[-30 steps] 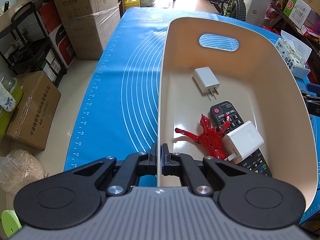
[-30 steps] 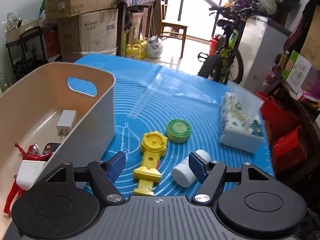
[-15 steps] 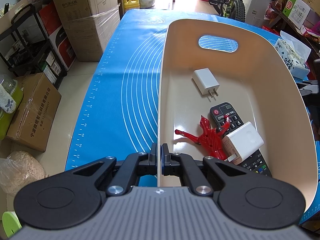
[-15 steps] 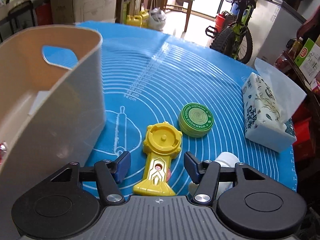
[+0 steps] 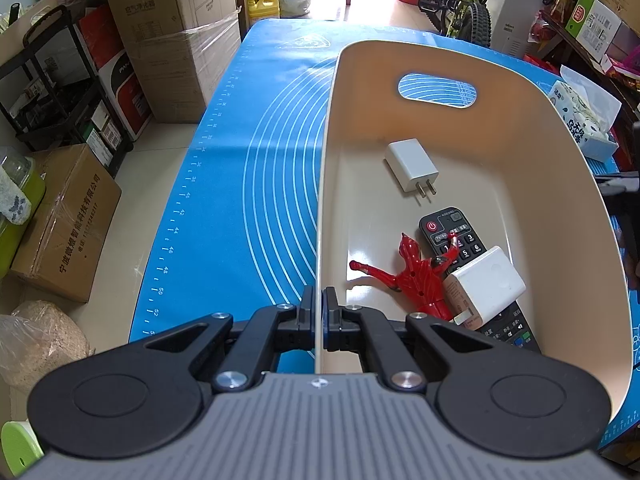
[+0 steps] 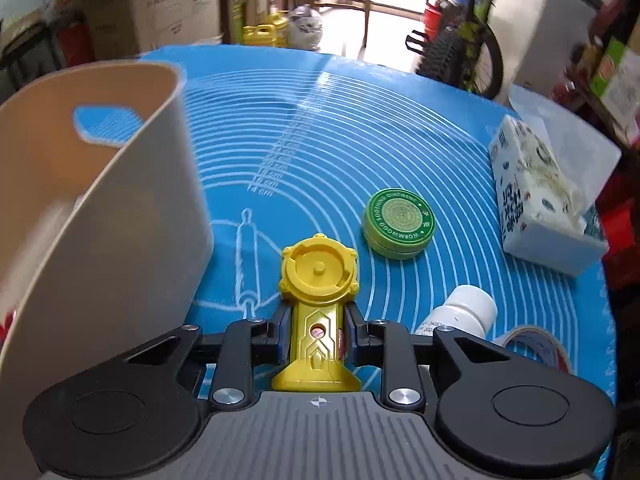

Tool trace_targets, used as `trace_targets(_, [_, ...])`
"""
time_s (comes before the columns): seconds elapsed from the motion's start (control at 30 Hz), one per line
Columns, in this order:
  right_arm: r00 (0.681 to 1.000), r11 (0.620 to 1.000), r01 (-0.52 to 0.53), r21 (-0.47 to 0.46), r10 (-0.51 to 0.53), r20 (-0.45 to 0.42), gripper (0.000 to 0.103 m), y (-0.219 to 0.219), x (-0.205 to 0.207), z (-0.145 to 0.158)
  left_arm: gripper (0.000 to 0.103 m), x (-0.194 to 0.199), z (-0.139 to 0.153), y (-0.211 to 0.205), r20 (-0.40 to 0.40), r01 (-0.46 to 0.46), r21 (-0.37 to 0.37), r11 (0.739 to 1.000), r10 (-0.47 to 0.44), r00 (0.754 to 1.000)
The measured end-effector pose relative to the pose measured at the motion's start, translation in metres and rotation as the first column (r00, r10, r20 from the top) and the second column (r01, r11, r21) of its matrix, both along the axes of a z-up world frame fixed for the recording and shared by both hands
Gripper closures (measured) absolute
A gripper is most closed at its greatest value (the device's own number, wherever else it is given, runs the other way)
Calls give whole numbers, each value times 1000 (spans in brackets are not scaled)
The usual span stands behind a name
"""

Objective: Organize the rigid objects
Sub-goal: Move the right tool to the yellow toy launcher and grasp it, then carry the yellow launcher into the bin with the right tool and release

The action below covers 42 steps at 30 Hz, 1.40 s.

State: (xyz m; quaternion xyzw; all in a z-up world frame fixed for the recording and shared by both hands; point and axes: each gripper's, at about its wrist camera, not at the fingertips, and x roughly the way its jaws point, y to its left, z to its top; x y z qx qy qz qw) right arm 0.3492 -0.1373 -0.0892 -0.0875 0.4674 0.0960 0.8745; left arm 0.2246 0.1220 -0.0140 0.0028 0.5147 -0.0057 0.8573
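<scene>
While four things already lie in the bin (image 5: 520,92), clamped at its near-left rim by the left tool (image 5: 319,304), the yellow toy (image 6: 318,280) is pinched on the bench (image 6: 320,120) by the right tool (image 6: 316,328), with a green tin (image 6: 398,216) and white bottle (image 6: 464,314) left outside.

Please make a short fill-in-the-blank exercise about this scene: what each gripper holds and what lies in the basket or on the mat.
1. The left gripper is shut on the ____ of the beige basket.
2. The right gripper grips the ____ toy.
3. The red figure lies partly on the black ____.
4. Beyond the toy on the blue mat sits a round ____ tin.

Missing words: wall; yellow; remote; green
</scene>
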Motion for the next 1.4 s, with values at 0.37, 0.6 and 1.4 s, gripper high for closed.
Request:
trace_targets(0.37, [994,999,26,44,-31,109,68,-19,-39,29,99,-1,0,1,3,-2,-4,1000,2,1000])
trace_targets(0.6, [982,996,30,88,-46,185,68,-31,-70,58,99,-1,1,2,5,-2,-8,1000,2,1000])
trace_targets(1.4, [946,938,-266,224,209,247,68,105,-112,127,99,0,2,1,7,-4,-10,1000,4,1000])
